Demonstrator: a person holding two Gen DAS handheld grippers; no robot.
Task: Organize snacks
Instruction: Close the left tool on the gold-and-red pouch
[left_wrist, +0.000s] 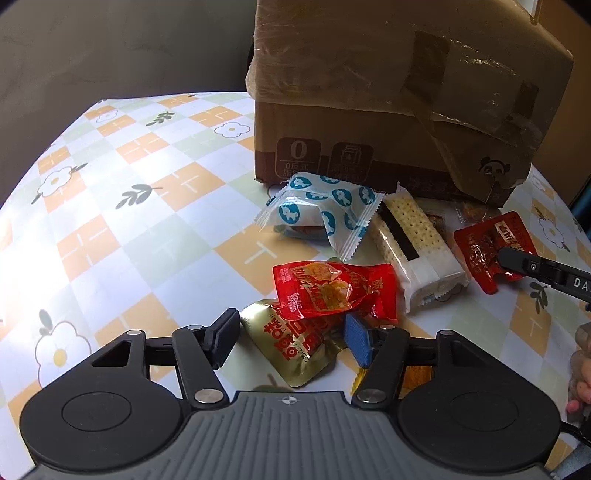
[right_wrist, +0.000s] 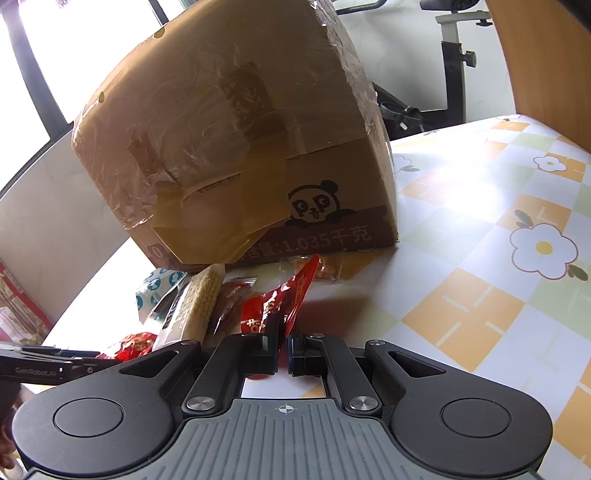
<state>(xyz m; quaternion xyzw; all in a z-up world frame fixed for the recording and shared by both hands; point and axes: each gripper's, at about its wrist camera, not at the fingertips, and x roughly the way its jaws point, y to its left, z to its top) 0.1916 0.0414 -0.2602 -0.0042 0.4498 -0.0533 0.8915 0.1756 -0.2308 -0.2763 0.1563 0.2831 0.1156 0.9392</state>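
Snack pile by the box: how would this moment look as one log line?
left fingers: open over gold pouch | right fingers: shut on red packet | cardboard box: closed, taped

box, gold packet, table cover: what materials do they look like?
Box: brown corrugated cardboard, matte, with glossy crinkled clear tape over the top.
Gold packet: likely metallised plastic foil; shiny, creased, reflective, between the left gripper's open fingers.
Table cover: probably vinyl or oilcloth; smooth printed check, strong sheen under sunlight. Cannot confirm.

Flower-and-check tablecloth (right_wrist: 480, 258) in strong sunlight, bright window (right_wrist: 92, 37), wooden chair back (right_wrist: 546, 66), exercise machine frame (right_wrist: 454, 55)
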